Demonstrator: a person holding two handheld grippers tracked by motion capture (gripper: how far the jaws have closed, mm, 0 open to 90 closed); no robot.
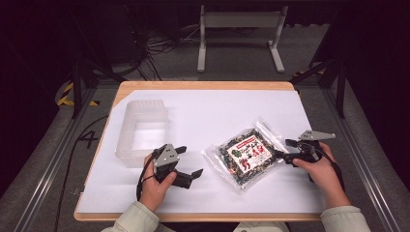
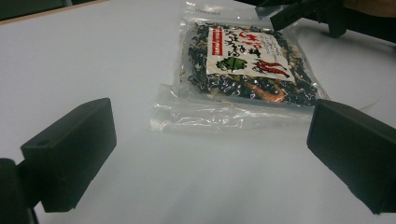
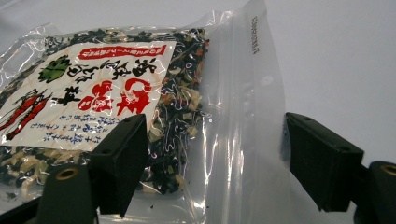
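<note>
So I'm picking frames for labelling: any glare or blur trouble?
High view: sharp table, dark surroundings. Left gripper view: packet fairly clear, film glinting, near jaws soft. Right gripper view: glare streaks on the packet's clear edge, label readable.

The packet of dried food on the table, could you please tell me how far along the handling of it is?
Early stage. The packet lies flat on the white sheet, outside the clear tub. In hand: the right gripper has open jaws around its clear edge, not yet shut. The left gripper waits open beside it. Gripping and lifting remain.

Handwritten "4" on the floor (image 1: 88, 139) left of the table (image 1: 203, 86).
</note>
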